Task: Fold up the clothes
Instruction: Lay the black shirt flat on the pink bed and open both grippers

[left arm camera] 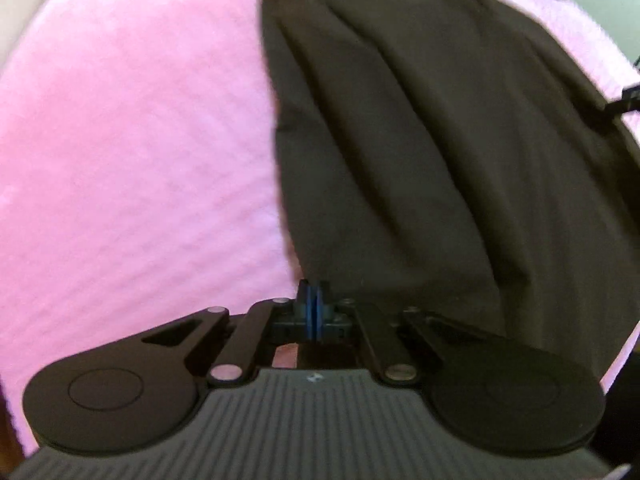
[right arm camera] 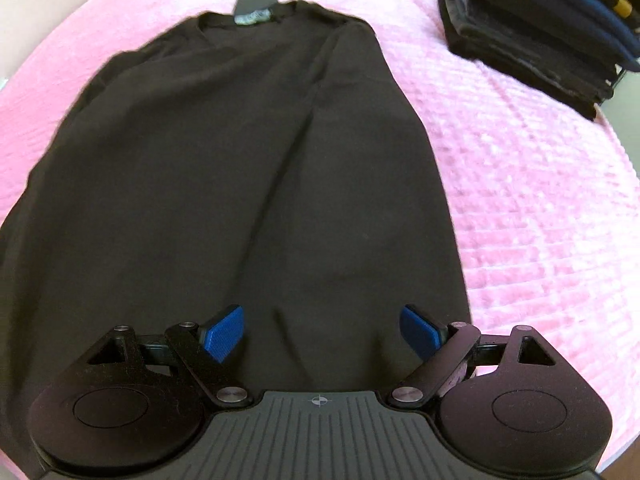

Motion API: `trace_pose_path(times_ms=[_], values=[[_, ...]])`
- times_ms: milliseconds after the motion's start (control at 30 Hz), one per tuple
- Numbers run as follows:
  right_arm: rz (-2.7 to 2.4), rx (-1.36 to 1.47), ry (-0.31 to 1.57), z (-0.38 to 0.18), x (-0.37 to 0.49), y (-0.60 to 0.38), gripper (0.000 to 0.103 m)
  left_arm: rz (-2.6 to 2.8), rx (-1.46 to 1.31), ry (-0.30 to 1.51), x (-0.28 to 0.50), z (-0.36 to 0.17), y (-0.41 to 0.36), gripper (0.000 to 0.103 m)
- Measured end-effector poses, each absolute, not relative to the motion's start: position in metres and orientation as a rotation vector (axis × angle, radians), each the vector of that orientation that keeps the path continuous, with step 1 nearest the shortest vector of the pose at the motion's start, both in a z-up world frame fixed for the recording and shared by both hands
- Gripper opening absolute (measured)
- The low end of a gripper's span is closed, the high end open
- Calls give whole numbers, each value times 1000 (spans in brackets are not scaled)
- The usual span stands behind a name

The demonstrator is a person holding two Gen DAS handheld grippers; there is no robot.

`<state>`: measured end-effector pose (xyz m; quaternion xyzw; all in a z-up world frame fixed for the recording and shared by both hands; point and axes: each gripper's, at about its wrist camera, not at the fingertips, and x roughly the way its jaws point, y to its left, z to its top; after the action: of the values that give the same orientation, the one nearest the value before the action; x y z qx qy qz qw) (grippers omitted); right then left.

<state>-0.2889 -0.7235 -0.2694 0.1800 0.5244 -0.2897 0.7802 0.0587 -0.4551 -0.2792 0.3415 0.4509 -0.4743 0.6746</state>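
Left gripper (left arm camera: 313,304) closed at shirt (left arm camera: 420,140) edge | right gripper (right arm camera: 322,330) wide over shirt

Surface covering: a pink textured blanket (right arm camera: 520,184) is spread across the whole work area; a ribbed weave is noted.
Background, upper left: a pale, beige surface (left arm camera: 20,12) is seen beyond the blanket edge; its nature cannot be determined.

We see the garment (right arm camera: 240,168) lying flat on the blanket (right arm camera: 520,200), a stack of folded clothes (right arm camera: 536,36) to its far right.
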Motion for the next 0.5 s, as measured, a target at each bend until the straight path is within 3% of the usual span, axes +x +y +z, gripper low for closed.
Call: trace_pose_path(times_ms=[233,367,500], values=[[-601,355,1080,-243,-250,-702,88,-877,739,825,163,-197,-395,1],[-591,351,1074,-239,-241,-695,88,-717,764,787,236,-196,-382,2],[-627,369,1090,-239,-245,-695,88,-634,779,766,239,-201,-385,9]])
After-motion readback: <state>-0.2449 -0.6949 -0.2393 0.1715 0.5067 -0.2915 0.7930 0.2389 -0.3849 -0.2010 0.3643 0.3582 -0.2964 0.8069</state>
